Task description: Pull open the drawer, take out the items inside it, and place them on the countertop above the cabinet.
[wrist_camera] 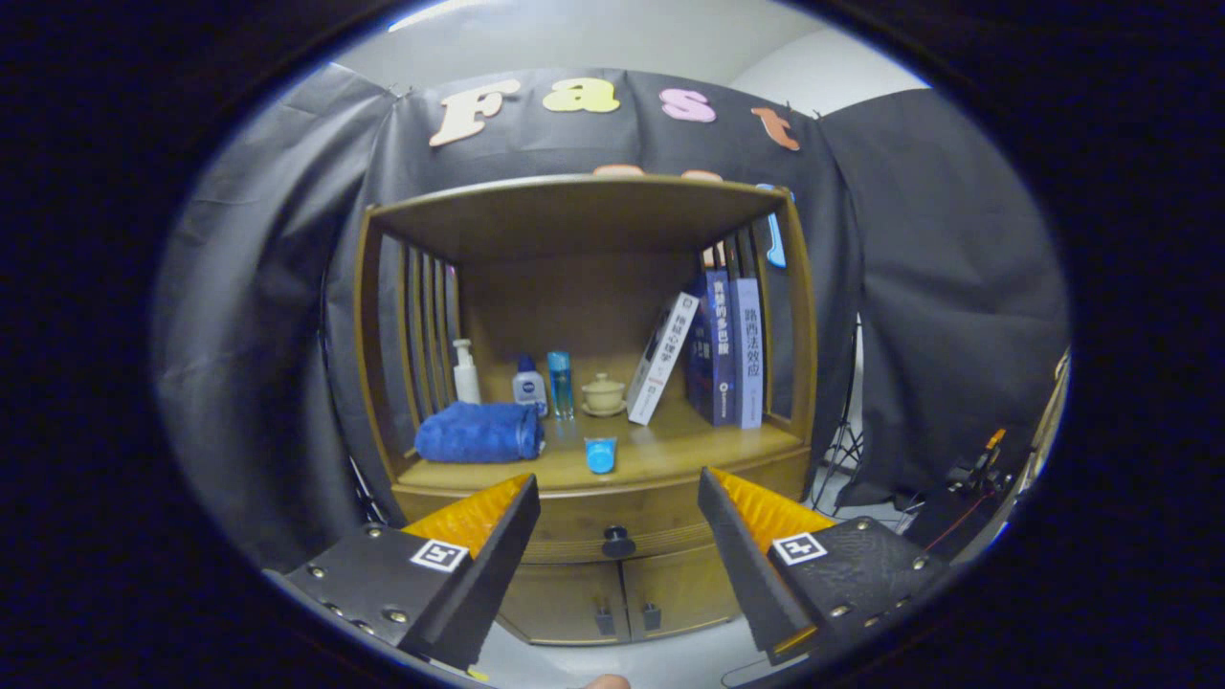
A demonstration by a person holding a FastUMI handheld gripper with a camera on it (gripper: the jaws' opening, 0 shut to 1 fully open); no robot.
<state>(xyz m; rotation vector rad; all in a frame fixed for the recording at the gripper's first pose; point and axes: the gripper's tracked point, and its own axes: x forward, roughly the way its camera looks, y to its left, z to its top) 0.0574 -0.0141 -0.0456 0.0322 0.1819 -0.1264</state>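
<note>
Jaws are found spread wide with nothing held between them; the gripper [617, 522] is seen short of the cabinet [593, 574], its fingers framing the drawer [584, 531] and its dark round knob [617, 544], which sits in the gap ahead of them, apart from both.

The drawer is observed flush with the cabinet front, closed. What it contains is hidden. On the countertop [689, 445] above it, several things are noted: a rolled blue towel [477, 433] at the left, a small blue cup [600, 455] near the front edge, and behind these a white pump bottle [465, 372], a short blue-capped bottle [528, 385], a slim blue bottle [560, 383] and a pale lidded cup [603, 393]. Whether any of these came out of the drawer cannot be established. The scene is judged to fit either a drawer yet to be opened or one emptied and pushed shut again.

A white book [660, 359] is recorded leaning against two upright blue books [727, 349] at the right of the shelf. Free countertop is seen between the blue cup and the books. Two lower doors [622, 598] with small handles lie under the drawer. A tripod leg and cabling [847, 450] are noted beside the cabinet on the right, clear of the drawer front. No obstruction is seen between the fingers and the knob
</note>
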